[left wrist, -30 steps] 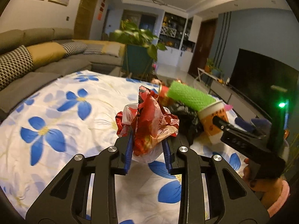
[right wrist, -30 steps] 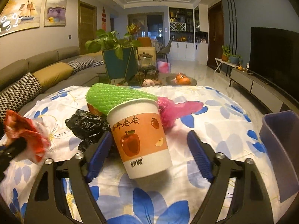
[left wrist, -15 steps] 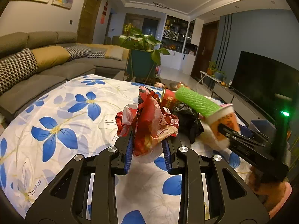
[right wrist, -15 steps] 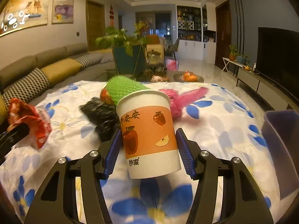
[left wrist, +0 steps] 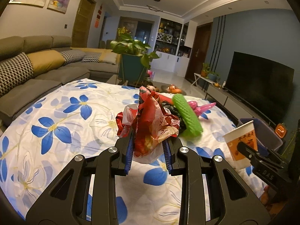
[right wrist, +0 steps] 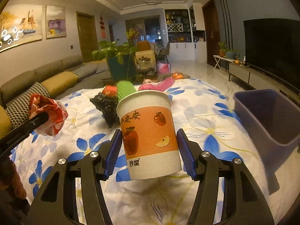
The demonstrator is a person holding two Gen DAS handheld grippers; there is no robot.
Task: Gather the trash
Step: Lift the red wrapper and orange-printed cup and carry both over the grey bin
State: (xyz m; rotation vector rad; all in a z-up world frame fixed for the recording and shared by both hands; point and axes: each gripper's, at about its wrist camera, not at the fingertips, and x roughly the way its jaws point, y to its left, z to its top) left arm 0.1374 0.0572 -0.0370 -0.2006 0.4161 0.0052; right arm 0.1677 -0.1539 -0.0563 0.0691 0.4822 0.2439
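My left gripper [left wrist: 149,155] is shut on a crumpled red and white plastic bag [left wrist: 150,123], held above the flowered tablecloth [left wrist: 61,120]. My right gripper [right wrist: 149,151] is shut on an orange and white paper cup [right wrist: 149,133], lifted off the table and tilted slightly. In the left wrist view that cup [left wrist: 241,144] hangs at the right, close to the purple bin [left wrist: 266,131]. In the right wrist view the red bag [right wrist: 48,114] and the left gripper's finger show at the left, and the bin [right wrist: 270,116] stands at the right.
Left on the table are a green foam net sleeve [left wrist: 185,118], a black plastic bag [right wrist: 106,106], a pink wrapper [left wrist: 201,107] and a red can [right wrist: 109,89]. A sofa [left wrist: 37,71] runs along the left; a potted plant [left wrist: 131,61] stands beyond the table.
The right gripper's jaws closed on the paper cup, lifted it and carried it right toward the purple bin. The left gripper, still holding the red bag, shifted a little.
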